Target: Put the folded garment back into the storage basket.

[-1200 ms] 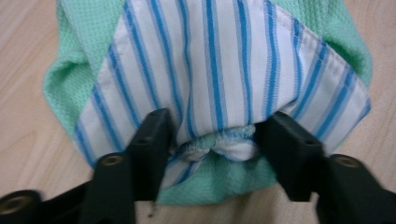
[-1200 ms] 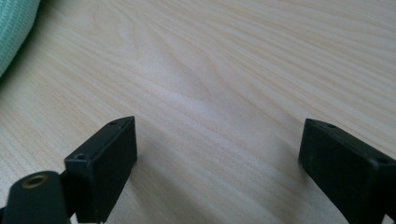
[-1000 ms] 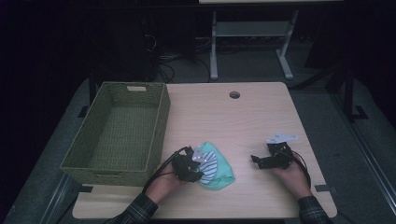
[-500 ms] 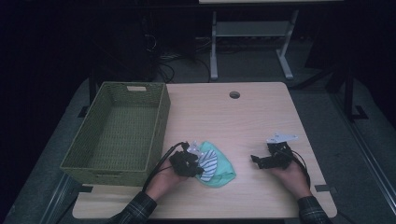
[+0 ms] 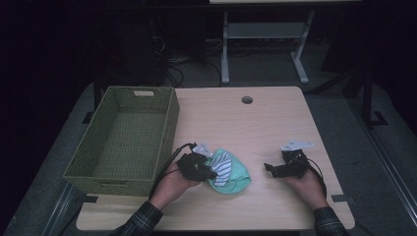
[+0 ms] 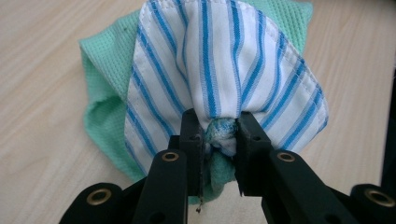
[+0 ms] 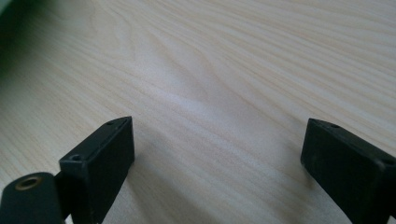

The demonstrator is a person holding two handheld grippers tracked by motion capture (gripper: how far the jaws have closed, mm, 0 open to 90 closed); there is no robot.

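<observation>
your left gripper (image 6: 218,133) has its jaws pinched tight on a bunched fold of the blue-striped white cloth (image 6: 224,74), which lies over the green cloth (image 6: 105,93) on the wooden table (image 5: 275,123). both cloths sit near the table's front edge, just right of the woven basket (image 5: 123,137) and apart from it. your right gripper (image 7: 215,149) rests low over bare wood well to the right of the cloths, its jaws spread wide with nothing between them.
</observation>
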